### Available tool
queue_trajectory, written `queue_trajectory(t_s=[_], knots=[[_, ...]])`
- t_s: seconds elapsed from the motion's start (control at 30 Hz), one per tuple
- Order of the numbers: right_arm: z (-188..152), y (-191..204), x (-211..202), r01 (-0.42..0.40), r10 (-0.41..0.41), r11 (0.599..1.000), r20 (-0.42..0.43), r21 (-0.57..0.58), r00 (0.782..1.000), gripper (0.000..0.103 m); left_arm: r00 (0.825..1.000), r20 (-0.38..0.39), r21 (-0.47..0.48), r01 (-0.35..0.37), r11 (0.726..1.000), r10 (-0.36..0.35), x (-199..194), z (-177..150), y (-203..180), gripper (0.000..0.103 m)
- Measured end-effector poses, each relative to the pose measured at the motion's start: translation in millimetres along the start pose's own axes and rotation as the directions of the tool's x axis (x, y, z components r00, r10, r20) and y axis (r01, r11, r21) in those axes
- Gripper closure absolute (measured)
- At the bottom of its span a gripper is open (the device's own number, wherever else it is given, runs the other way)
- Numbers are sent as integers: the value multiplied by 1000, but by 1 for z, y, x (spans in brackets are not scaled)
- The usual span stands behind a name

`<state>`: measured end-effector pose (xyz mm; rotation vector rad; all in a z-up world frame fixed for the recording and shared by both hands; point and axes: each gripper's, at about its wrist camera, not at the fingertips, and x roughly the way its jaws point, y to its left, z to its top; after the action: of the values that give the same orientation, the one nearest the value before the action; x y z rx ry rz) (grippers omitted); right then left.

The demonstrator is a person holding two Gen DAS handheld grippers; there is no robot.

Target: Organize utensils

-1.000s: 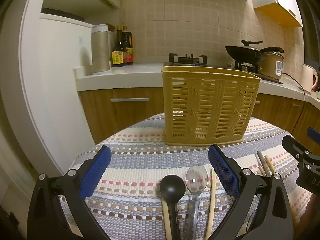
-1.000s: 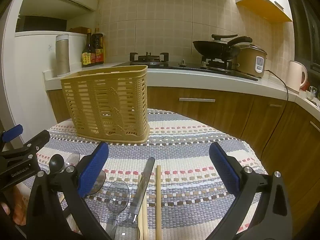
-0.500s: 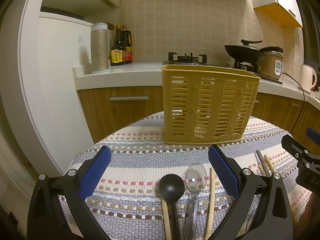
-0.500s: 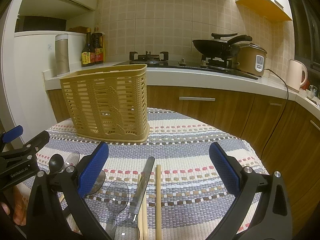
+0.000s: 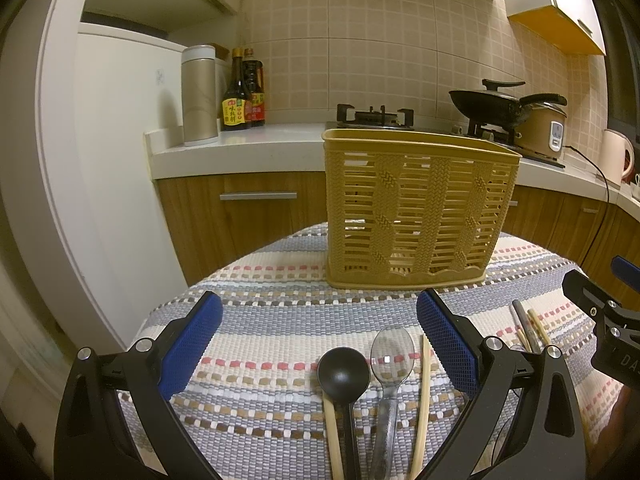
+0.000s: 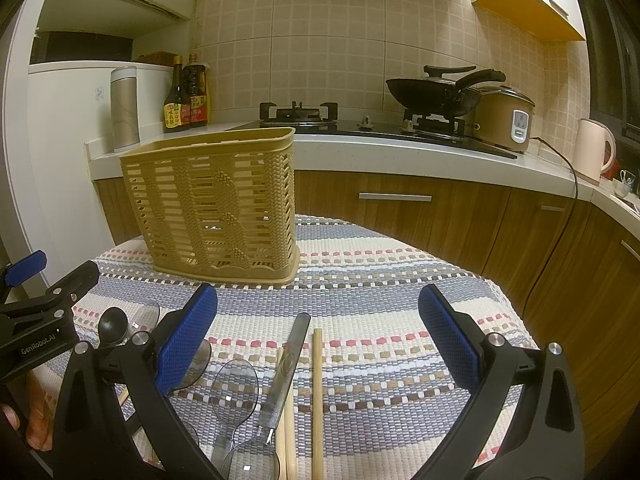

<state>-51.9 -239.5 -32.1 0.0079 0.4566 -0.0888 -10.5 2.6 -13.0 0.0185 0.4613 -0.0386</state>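
1. While the left gripper (image 5: 318,338) hovered low over the striped cloth (image 5: 256,320), its 2 blue-padded jaws stood spread wide and gripped nothing.
2. Between those jaws, from left to right, lay a wooden chopstick (image 5: 333,436), a black spoon (image 5: 343,374), a clear spoon (image 5: 391,354) and another chopstick (image 5: 425,384), all flat on the cloth with their heads or tips toward the basket.
3. The basket (image 5: 416,210), a tan slatted holder, stood upright on the far side of the cloth, well apart from the utensils. Through its slats it looked nearly bare, though a pale shape low inside could not be made out.
4. Further right, the right gripper (image 6: 318,334) was likewise spread wide and held nothing.
5. Between its jaws lay more clear spoons (image 6: 236,376), a metal knife (image 6: 290,364) and a single chopstick (image 6: 317,392), with 1 more chopstick partly under the knife.
6. Judged from this layout, the task had barely begun: every utensil in view was on the cloth and none stood visibly in the basket.
7. What remained was likely to pick the pieces up in turn and drop them into the basket, possibly sorted by kind; the thin chopsticks and flat knife would probably be the hardest to lift off the woven cloth.
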Motion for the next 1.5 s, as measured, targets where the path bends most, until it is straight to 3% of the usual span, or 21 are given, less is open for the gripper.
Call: queue_trajectory(t_s=[0.4,0.6,0.67,0.8,0.87,0.93,0.97,1.03,1.2,1.37,1.5], knots=[[-8,9,11,-5,5,1000,-2,2,1000,7,1000,-18,-7,10,1000,-10,2,1,2,8],[6,-2,0,76,-76,997,-8,-9,997,6,995,-72,-72,68,995,-73,6,11,26,15],[14,-9,-3,56,-56,998,-27,1,998,6,987,-115,-91,104,990,-114,10,19,42,15],[29,-18,1,31,-32,999,-102,-13,994,6,944,-252,-93,198,976,-215,30,27,63,22],[35,-21,10,5,-8,1000,-182,-15,983,6,904,-343,-100,233,967,-253,47,25,65,26],[39,-25,17,-33,29,999,-247,-13,969,8,851,-415,-139,291,947,-322,61,21,67,36],[38,-28,18,-49,48,999,-217,-1,975,9,821,-446,-163,316,935,-356,67,18,66,38],[42,-31,27,-60,53,998,-302,-13,952,19,790,-488,-182,324,928,-372,74,13,65,41],[40,-32,41,-90,62,995,-412,-49,909,26,765,-544,-120,337,934,-346,75,6,47,42],[37,-35,52,-106,55,992,-500,-74,864,26,753,-617,39,320,947,-229,72,-4,14,47],[28,-42,57,-134,82,990,-567,-50,820,26,742,-651,106,294,950,-157,82,-10,-1,54]])
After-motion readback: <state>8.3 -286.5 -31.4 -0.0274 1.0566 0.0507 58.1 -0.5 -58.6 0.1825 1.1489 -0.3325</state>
